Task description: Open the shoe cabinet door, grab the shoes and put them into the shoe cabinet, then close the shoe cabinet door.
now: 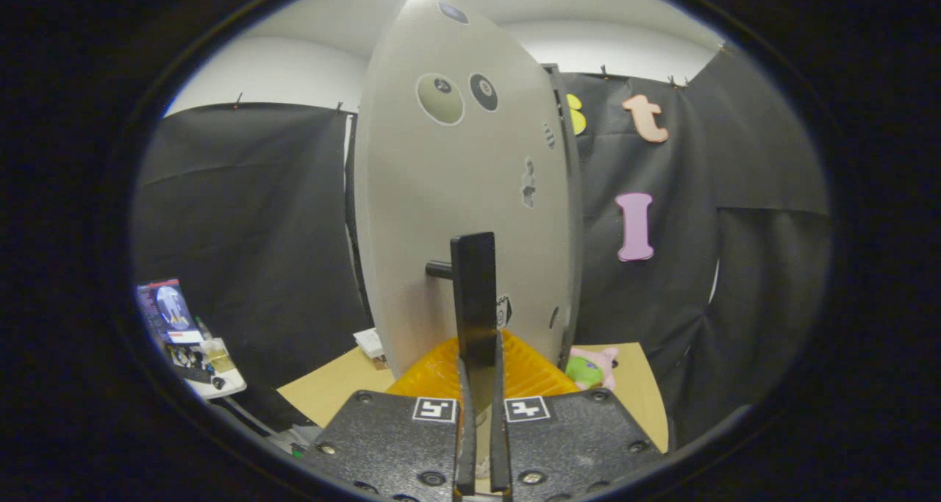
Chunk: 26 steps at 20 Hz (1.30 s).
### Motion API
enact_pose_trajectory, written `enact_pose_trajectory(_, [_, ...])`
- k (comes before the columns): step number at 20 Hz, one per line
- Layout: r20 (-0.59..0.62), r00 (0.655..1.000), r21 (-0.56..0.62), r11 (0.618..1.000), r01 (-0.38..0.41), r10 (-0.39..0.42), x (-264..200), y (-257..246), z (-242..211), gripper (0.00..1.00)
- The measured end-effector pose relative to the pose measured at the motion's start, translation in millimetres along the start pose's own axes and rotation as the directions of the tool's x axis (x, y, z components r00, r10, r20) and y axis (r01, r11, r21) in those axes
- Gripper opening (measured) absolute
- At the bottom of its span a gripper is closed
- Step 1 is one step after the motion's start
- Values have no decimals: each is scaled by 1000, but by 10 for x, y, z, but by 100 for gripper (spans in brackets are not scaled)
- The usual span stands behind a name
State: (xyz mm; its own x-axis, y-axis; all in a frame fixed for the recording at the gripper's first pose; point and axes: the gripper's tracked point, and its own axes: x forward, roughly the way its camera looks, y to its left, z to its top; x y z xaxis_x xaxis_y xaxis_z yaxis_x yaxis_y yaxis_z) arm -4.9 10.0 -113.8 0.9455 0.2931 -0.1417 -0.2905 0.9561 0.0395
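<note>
The shoe cabinet's pale door rises straight ahead of me, with round stickers near its top. A black upright bar handle stands off the door on a short peg. My gripper is shut on the lower end of that handle, one finger on each side. An orange ribbed thing lies on the table at the foot of the door, just beyond the fingers; I cannot tell if it is a shoe. Dark edges of the cabinet show along the door's right side. How far the door stands ajar is unclear.
The cabinet stands on a tan table. A pink and green soft toy lies to the right of the orange thing. A small white item sits left of the door's foot. A side shelf with clutter is far left.
</note>
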Motion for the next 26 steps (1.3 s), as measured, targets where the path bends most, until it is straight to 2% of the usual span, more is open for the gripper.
enact_pose_trajectory(3, [6,998,-10,998,66,-66,-85,-281,19,5])
enact_pose_trajectory(9, [4,991,22,990,136,-136,-159,-733,45,4])
enact_pose_trajectory(12, [-3,995,42,994,101,-101,-176,-647,21,4])
enact_pose_trajectory(14, [9,992,5,992,124,-124,-172,-685,27,4])
enact_pose_trajectory(21, [3,988,54,987,153,-153,-258,-692,-40,6])
enact_pose_trajectory(22, [6,983,49,982,181,-181,-305,-733,-72,6])
enact_pose_trajectory(26, [25,955,36,955,294,-295,-715,-830,-195,67])
